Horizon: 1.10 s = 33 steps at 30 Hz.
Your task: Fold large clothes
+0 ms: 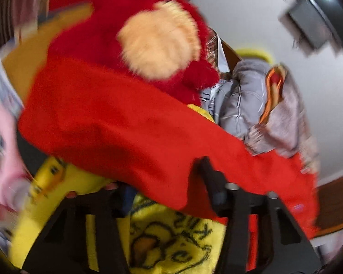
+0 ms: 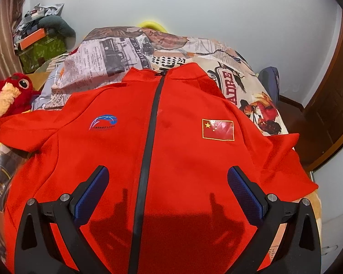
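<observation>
A red zip jacket (image 2: pixel 171 141) lies front up on the bed, zipper closed, collar at the far end, with a blue logo and a flag patch on the chest. My right gripper (image 2: pixel 168 180) hovers open above its lower front, fingers either side of the zipper. In the blurred left wrist view, one red sleeve (image 1: pixel 130 123) stretches across the frame. My left gripper (image 1: pixel 167 178) sits at the sleeve's edge; the cloth drapes over and hides the gap between its fingers, so its grip cannot be made out.
The bed has a newspaper-print cover (image 2: pixel 116 52). A red plush toy (image 2: pixel 9 96) sits at the bed's left, also in the left wrist view (image 1: pixel 148 36). A yellow printed cloth (image 1: pixel 169 239) lies under the left gripper. Grey clothes (image 1: pixel 251 105) are piled behind. A wooden door (image 2: pixel 331 105) stands right.
</observation>
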Tool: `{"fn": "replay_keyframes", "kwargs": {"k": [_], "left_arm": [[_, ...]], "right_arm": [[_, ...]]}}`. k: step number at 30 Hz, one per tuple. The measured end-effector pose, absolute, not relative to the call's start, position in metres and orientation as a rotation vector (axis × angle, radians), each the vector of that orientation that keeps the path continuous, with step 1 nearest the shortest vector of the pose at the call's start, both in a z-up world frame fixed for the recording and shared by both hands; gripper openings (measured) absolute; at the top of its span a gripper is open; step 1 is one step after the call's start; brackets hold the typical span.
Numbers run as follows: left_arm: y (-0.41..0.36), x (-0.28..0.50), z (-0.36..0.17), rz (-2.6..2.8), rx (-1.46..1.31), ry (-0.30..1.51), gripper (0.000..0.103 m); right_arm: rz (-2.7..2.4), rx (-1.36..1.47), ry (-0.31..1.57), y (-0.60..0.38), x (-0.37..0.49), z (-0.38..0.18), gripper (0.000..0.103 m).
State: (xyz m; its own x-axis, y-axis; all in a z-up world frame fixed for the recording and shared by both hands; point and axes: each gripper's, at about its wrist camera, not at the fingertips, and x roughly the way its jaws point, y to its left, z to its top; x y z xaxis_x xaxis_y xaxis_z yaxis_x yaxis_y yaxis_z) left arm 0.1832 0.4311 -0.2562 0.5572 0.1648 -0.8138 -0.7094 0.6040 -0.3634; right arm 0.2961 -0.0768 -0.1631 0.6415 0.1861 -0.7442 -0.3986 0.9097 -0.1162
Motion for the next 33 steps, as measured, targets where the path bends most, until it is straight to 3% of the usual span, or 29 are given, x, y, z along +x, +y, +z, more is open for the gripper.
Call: {"fn": "replay_keyframes", "kwargs": {"k": [1,3,12,18,26,33], "left_arm": [[0.425,0.192,-0.248,0.593,-0.678,0.842,0.022],[0.408,0.210,-0.228,0.608,-0.521,0.859,0.010],[0.329,0.272,-0.124,0.427,-0.300,0.713,0.007],[0.248,0.318,-0.085,0.258,-0.240,0.646,0.007],[0.117,0.381,-0.103,0.033,-0.150,0.712,0.007],[0.023,0.398,-0.172,-0.091,-0.022,0.904,0.007]], "right_arm": [[0.338,-0.286,0.808,-0.077,0.295,-0.162,0.103],[0.340,-0.287,0.803,-0.077,0.294,-0.159,0.103],[0.363,-0.268,0.740,-0.089,0.286,-0.138,0.103],[0.362,-0.261,0.719,-0.106,0.286,-0.133,0.103],[0.360,-0.230,0.717,-0.142,0.292,-0.132,0.103],[0.358,-0.198,0.754,-0.170,0.295,-0.144,0.103]]}}
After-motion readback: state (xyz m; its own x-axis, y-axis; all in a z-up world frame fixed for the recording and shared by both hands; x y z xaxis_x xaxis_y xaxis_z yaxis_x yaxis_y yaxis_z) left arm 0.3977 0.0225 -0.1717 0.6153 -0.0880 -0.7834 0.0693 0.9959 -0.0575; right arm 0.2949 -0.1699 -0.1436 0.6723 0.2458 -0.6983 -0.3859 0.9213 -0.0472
